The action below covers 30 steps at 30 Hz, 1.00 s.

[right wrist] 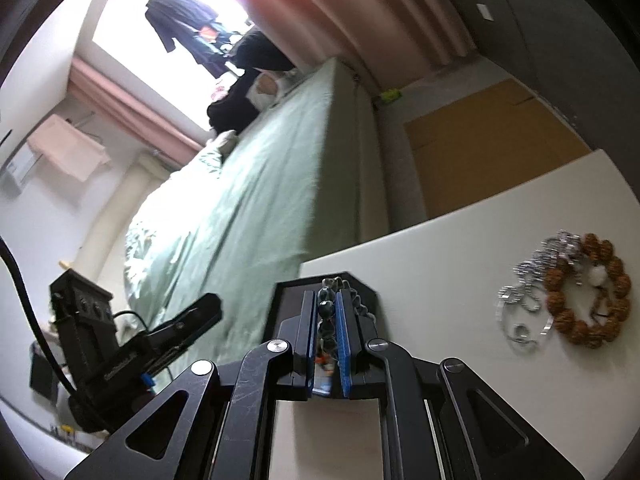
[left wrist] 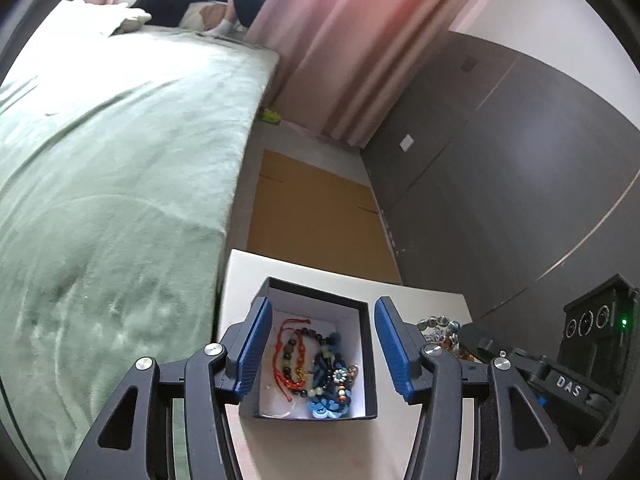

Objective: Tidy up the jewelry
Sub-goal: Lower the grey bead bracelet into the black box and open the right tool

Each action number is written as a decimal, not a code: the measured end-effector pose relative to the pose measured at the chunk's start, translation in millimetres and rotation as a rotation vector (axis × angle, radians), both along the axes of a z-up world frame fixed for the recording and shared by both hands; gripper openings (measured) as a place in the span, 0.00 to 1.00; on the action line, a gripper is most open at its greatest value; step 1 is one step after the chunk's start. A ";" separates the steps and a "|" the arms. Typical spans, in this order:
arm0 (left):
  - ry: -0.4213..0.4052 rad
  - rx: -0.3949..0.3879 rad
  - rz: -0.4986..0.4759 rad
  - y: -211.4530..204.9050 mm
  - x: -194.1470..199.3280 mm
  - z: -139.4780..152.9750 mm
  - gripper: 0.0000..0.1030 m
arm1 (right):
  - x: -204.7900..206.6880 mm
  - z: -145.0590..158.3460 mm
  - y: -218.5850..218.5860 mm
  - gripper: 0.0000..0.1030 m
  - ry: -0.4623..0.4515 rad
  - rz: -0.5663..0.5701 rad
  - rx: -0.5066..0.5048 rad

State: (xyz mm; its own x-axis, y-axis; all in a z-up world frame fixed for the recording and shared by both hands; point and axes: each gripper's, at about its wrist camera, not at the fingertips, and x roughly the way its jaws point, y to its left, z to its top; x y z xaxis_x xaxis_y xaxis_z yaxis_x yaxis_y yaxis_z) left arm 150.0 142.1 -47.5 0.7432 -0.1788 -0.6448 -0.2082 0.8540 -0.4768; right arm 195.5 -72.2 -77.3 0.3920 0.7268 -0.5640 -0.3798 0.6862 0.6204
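A black box with a white inside [left wrist: 362, 344] stands on the white table [left wrist: 248, 276]. It holds a red cord bracelet [left wrist: 280, 354], a dark bead bracelet [left wrist: 294, 354] and blue knotted jewelry [left wrist: 326, 396]. My left gripper [left wrist: 318, 346] is open, its jaws on either side of the box. My right gripper [right wrist: 326, 310] is shut on a dark green bead bracelet [right wrist: 326, 306], held over the box's corner [right wrist: 288, 292]. The same bracelet and gripper show at the right of the left wrist view [left wrist: 438, 326]. A brown bead bracelet [right wrist: 588, 290] and a silver chain [right wrist: 528, 300] lie on the table.
A bed with a green cover [left wrist: 108, 168] runs along the table's left. Flat cardboard [left wrist: 316, 212] lies on the floor beyond the table. A dark grey wall [left wrist: 512, 168] and pink curtains [left wrist: 352, 44] stand behind.
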 end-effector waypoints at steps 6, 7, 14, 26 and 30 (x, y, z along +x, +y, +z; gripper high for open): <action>-0.013 -0.012 0.050 14.9 -5.3 3.1 0.53 | -6.2 2.2 25.5 0.11 -0.019 0.056 0.035; -0.014 -0.015 0.059 17.3 -5.9 3.2 0.53 | -6.7 1.3 29.8 0.11 -0.017 0.064 0.038; -0.016 -0.050 0.133 36.9 -11.9 1.6 0.53 | -5.5 -7.7 60.4 0.11 0.012 0.106 0.084; -0.020 -0.040 0.110 23.7 -8.5 3.4 0.53 | 9.8 -25.4 37.9 0.36 0.096 0.000 -0.012; -0.015 -0.025 0.087 12.1 -4.1 3.2 0.53 | 11.6 -19.6 11.0 0.49 0.083 -0.059 -0.021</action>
